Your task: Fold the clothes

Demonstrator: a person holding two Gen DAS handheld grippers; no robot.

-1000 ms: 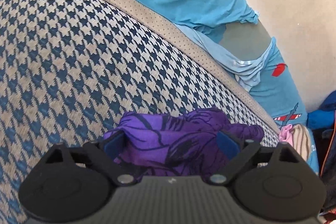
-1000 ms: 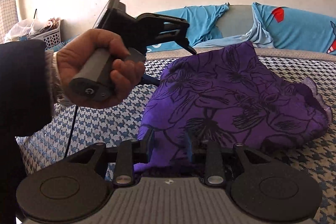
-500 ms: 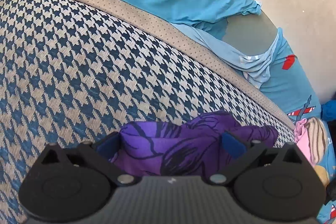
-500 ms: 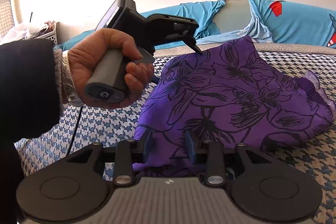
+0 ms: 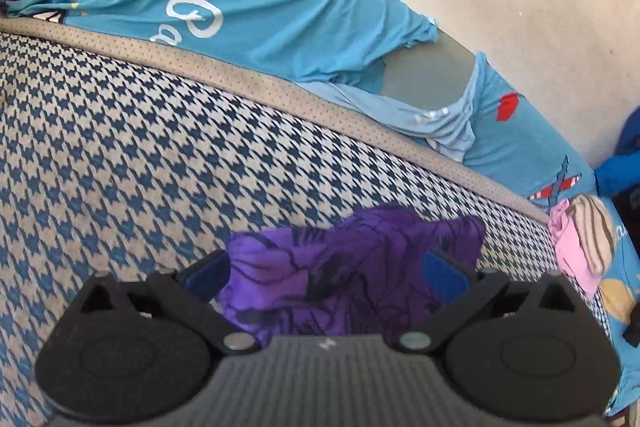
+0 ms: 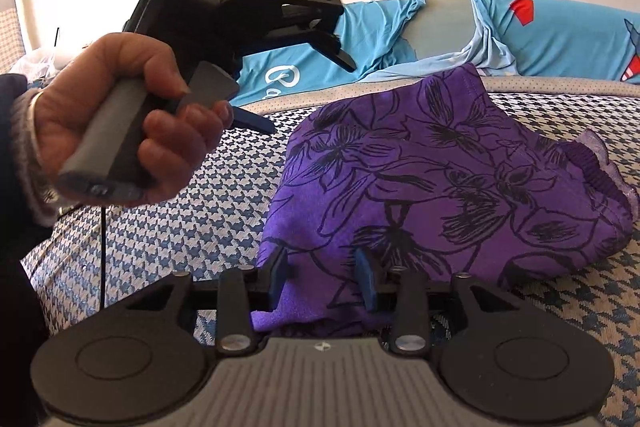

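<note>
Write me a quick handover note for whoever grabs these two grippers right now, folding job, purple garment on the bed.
Left gripper: open, lifted clear beside the purple garment, holding nothing.
Right gripper: fingers partly closed around the garment's near edge; firmness of the grip is unclear.
Garment: bunched in a loose heap on the houndstooth bed cover, ruffled trim at the far right.
Done: no neat fold visible yet.
Left: spread it flat, fold, smooth.

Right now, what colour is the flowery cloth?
Purple cloth with black flower outlines, clearest in the right wrist view.
</note>
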